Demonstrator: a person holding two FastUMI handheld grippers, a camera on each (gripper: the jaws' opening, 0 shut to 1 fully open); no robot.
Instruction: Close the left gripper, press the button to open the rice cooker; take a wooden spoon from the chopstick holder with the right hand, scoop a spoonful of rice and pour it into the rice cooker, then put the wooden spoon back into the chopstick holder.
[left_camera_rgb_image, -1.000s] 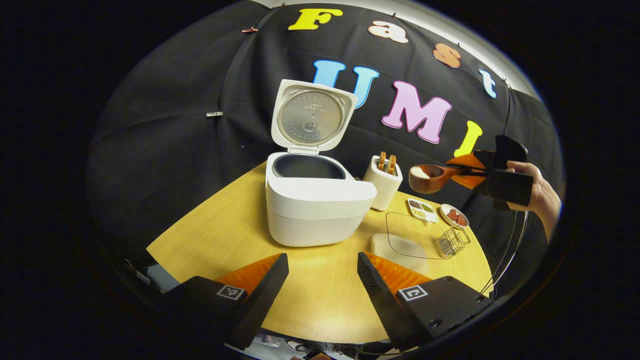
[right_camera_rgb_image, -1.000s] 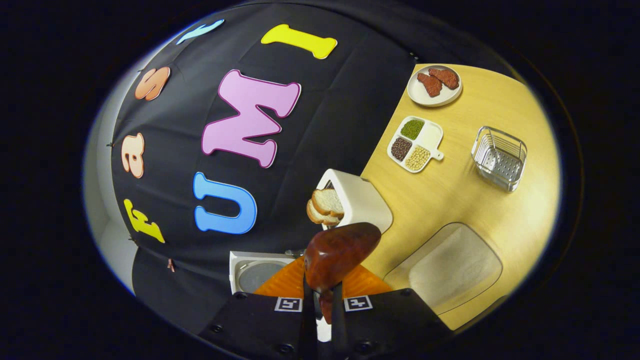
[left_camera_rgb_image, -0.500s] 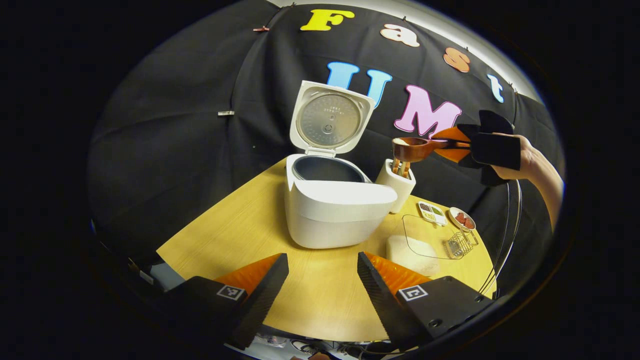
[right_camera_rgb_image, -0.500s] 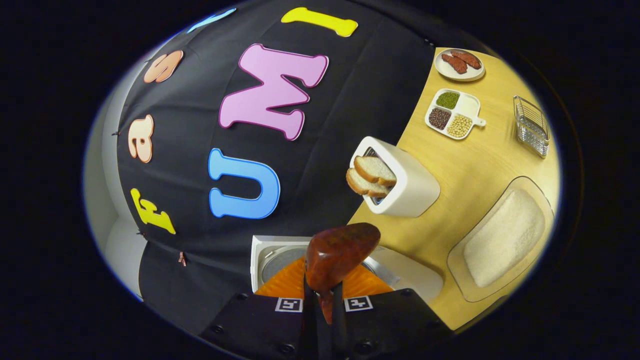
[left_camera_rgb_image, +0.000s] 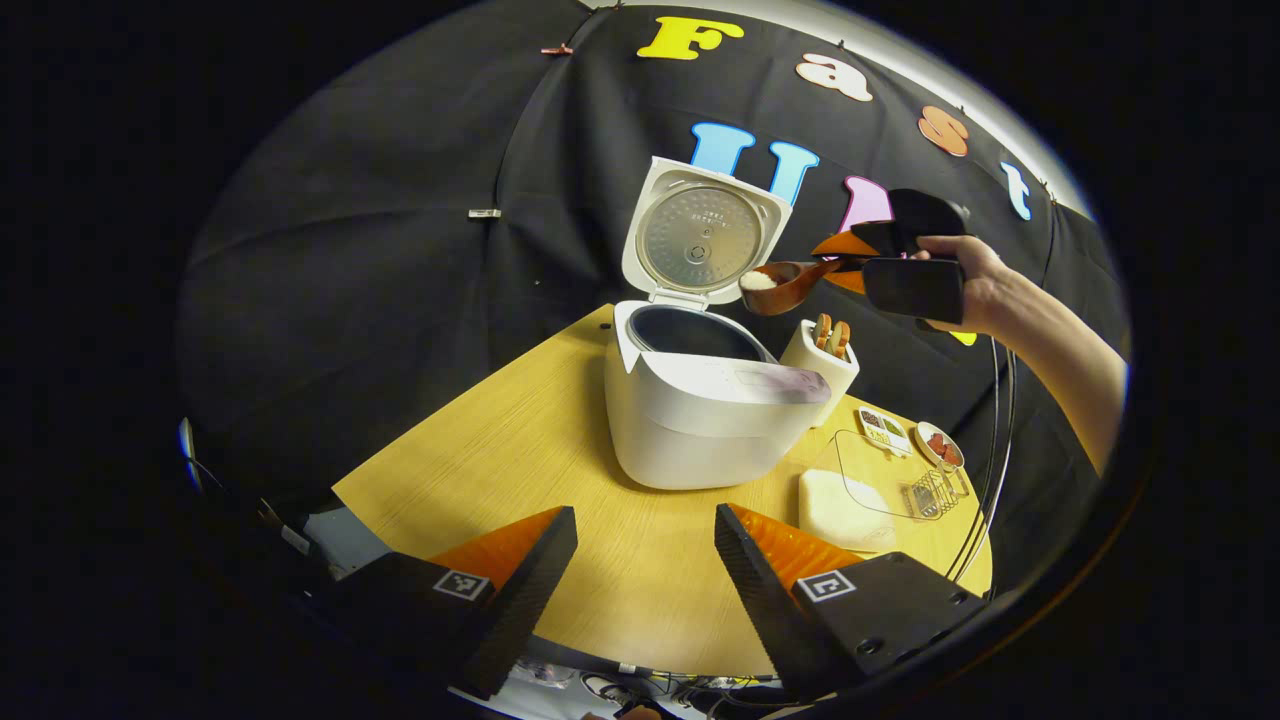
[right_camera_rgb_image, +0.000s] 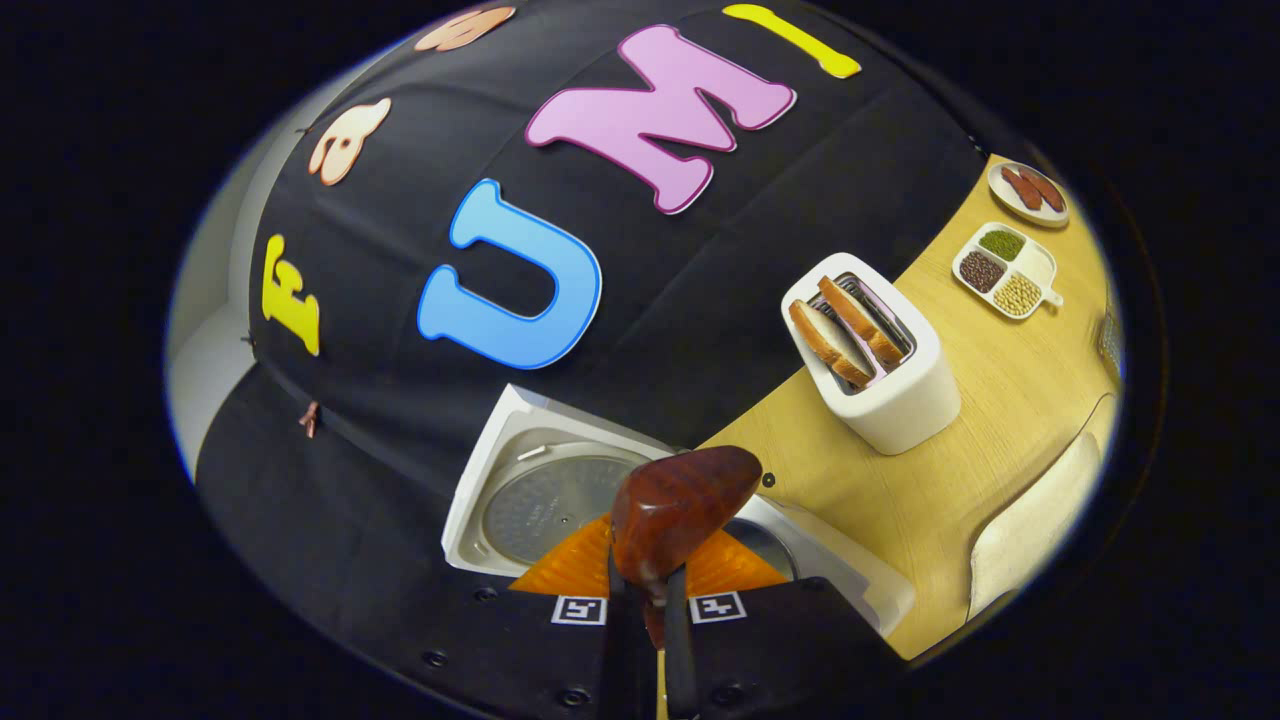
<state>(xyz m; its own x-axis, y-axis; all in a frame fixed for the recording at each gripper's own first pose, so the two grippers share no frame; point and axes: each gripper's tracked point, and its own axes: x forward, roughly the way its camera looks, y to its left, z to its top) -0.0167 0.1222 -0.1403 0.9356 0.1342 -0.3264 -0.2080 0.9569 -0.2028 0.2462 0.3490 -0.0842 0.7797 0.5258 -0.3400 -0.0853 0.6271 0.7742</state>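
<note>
- Pale wood is forming the table (left_camera_rgb_image: 480, 450) that is carrying everything; at its near edge the left gripper (left_camera_rgb_image: 645, 560) is hanging idle with its fingers spread wide and nothing between them.
- The rice cooker (left_camera_rgb_image: 700, 410) is standing just past mid-table with its lid (left_camera_rgb_image: 703, 232) tipped fully up and the dark inner pot (left_camera_rgb_image: 690, 335) lying exposed; so the button press is reading as done.
- The wooden spoon (left_camera_rgb_image: 785, 288) is hovering level above the pot's far right rim, with a white mound of rice (left_camera_rgb_image: 757, 281) sitting in its bowl; the scoop is looking finished and the pour is the step now in hand.
- The right gripper (right_camera_rgb_image: 645, 600) is clamping the spoon's handle with both fingers pressed on it; in the right gripper view the bowl's underside is showing over the open lid and the pot's edge.
- The next move is probably calling for a short carry further over the pot's centre, then a roll of the wrist to tip the bowl; tipping too near the rim could be scattering grains onto the table.
- Just right of the cooker the white chopstick holder (left_camera_rgb_image: 820, 360) is waiting for the spoon's return; further right the tray of rice (left_camera_rgb_image: 850, 500) is lying near the table's edge.
</note>
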